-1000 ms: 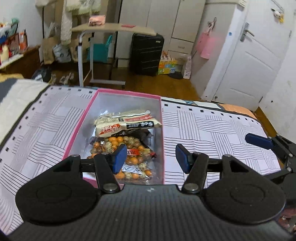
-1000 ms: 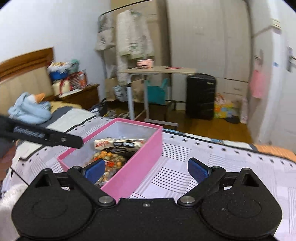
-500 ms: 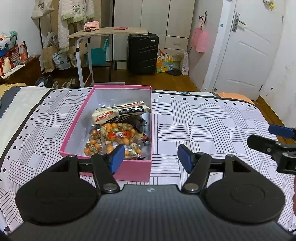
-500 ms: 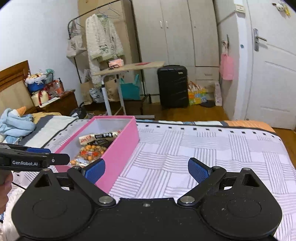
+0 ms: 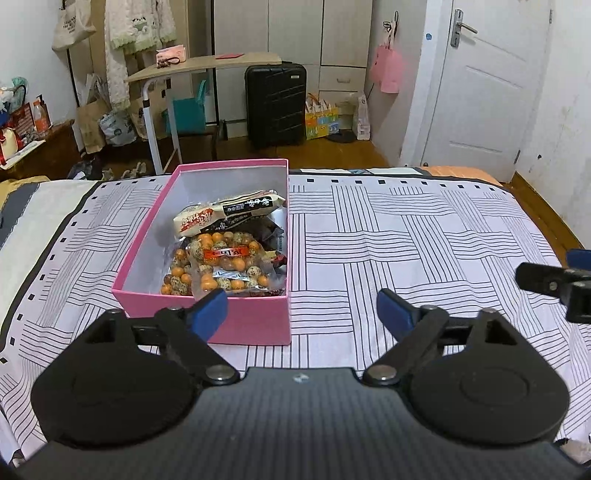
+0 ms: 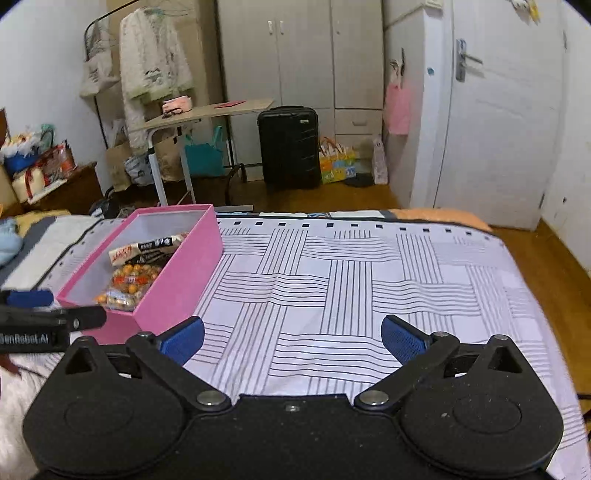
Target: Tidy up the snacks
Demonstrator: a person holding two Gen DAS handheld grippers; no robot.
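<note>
Whereas a second ago our left gripper hung right over the pink box with its pads narrowly spaced, we now see the whole box ahead of it and the jaws opening wide, nothing between them; our right gripper has also swung, so the box sits further left in its view, and its jaws are opening to full spread over bare cloth.

We work above a bed under a white bedspread printed with blocks of black lines; beyond its far edge, from left to right, lie a cluttered bedside cabinet, a rolling table, a black suitcase, white wardrobes and a white door on wooden flooring.

Inside the box the snack packets lie piled toward its right wall; the box's near wall stands just past the left gripper's left pad, and well left of the right gripper.
</note>
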